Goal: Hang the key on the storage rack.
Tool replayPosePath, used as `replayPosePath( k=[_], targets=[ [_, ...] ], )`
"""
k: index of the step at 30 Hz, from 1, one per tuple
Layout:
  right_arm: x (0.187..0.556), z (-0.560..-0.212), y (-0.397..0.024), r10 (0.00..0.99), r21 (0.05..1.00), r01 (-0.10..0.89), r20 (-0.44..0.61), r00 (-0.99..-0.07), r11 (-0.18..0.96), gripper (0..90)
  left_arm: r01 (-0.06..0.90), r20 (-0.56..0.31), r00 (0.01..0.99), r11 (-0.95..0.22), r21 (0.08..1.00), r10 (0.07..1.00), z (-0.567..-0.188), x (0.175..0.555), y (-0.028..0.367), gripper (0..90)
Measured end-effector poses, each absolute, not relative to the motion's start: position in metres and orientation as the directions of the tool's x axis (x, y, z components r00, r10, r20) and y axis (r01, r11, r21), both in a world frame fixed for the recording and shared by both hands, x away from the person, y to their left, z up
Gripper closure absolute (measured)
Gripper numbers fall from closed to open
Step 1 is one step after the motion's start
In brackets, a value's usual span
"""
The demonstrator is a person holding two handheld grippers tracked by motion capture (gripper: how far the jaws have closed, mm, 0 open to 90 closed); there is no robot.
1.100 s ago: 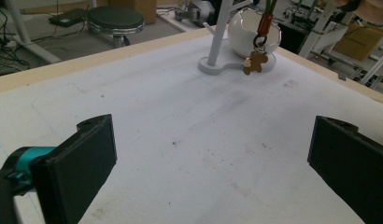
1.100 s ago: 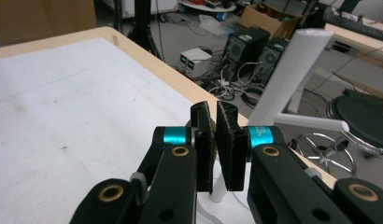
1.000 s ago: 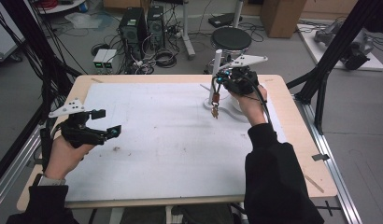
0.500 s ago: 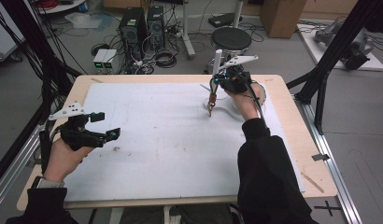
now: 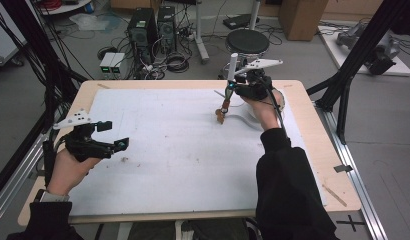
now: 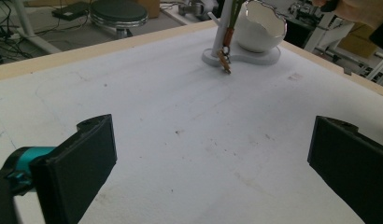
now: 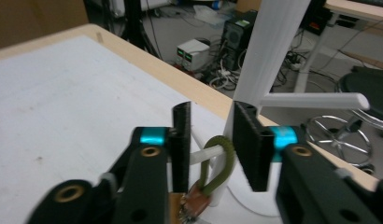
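A white stand (image 6: 219, 32) with an upright post (image 7: 269, 46) and side pegs stands at the table's far right, on one base with a white bowl (image 6: 262, 28). A green cord loop (image 7: 221, 161) carrying a small brown tag (image 5: 221, 115) hangs beside the post, and a white peg passes through the loop. My right gripper (image 5: 229, 89) is at the stand. Its jaws (image 7: 210, 140) sit a little apart on either side of the loop and do not squeeze it. My left gripper (image 5: 114, 135) hovers wide open over the near left of the table, holding nothing (image 6: 215, 128).
A white mat (image 5: 183, 150) covers the wooden table (image 5: 313, 100). Beyond the far edge are a black stool (image 5: 248, 41), computer towers (image 5: 153, 22) and cables on the floor. Black frame struts (image 5: 353, 60) rise at the right.
The right gripper has moved slightly left and towards the stand's post, bringing the hanging tag with it. The left gripper has hardly moved.
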State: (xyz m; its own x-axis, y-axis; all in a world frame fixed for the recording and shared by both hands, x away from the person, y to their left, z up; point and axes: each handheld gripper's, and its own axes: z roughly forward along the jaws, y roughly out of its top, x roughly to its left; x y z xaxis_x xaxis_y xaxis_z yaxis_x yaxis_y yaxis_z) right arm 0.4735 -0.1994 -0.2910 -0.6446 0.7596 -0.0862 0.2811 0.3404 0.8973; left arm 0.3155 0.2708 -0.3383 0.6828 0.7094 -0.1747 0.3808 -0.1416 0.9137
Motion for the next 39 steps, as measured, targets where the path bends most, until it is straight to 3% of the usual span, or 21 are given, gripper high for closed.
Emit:
replayPosePath(
  k=[2,3,5,8,12,17,25,30,32,39],
  targets=[
    [0.471,-0.289,-0.202,0.764,0.905,0.282,-0.068,-0.642,0.318,38.9,0.380,-0.174,0.683,-0.142,0.914,0.710,-0.338,0.316,0.271,1.7],
    [0.471,-0.289,-0.202,0.764,0.905,0.282,-0.068,-0.642,0.318,38.9,0.380,-0.174,0.683,-0.141,0.914,0.710,-0.338,0.316,0.271,1.7],
    [0.467,-0.285,-0.207,0.773,0.910,0.295,-0.041,-0.634,0.291,20.7,0.377,-0.174,0.681,-0.137,0.916,0.711,-0.338,0.316,0.272,1.7],
    [0.462,-0.282,-0.209,0.781,0.911,0.315,-0.012,-0.624,0.266,10.9,0.376,-0.175,0.679,-0.132,0.917,0.713,-0.337,0.316,0.273,1.7],
    [0.445,-0.280,-0.213,0.760,0.899,0.303,-0.049,-0.648,0.316,10.5,0.366,-0.166,0.685,-0.138,0.920,0.710,-0.334,0.316,0.271,1.7],
    [0.423,-0.276,-0.224,0.735,0.891,0.335,0.004,-0.678,0.305,10.5,0.357,-0.163,0.689,-0.134,0.925,0.707,-0.332,0.318,0.269,1.7],
    [0.383,-0.276,-0.245,0.715,0.891,0.321,-0.005,-0.699,0.320,10.5,0.361,-0.169,0.677,-0.123,0.924,0.717,-0.332,0.320,0.269,1.7],
    [0.367,-0.279,-0.258,0.681,0.880,0.342,0.031,-0.732,0.328,10.5,0.357,-0.167,0.679,-0.123,0.926,0.715,-0.331,0.321,0.269,1.7],
    [0.360,-0.281,-0.265,0.637,0.883,0.376,0.122,-0.761,0.280,10.5,0.356,-0.167,0.680,-0.122,0.926,0.714,-0.331,0.322,0.268,1.7],
    [0.355,-0.282,-0.273,0.648,0.873,0.401,0.139,-0.749,0.277,10.5,0.353,-0.165,0.676,-0.120,0.928,0.718,-0.330,0.321,0.268,1.7]
  ],
)
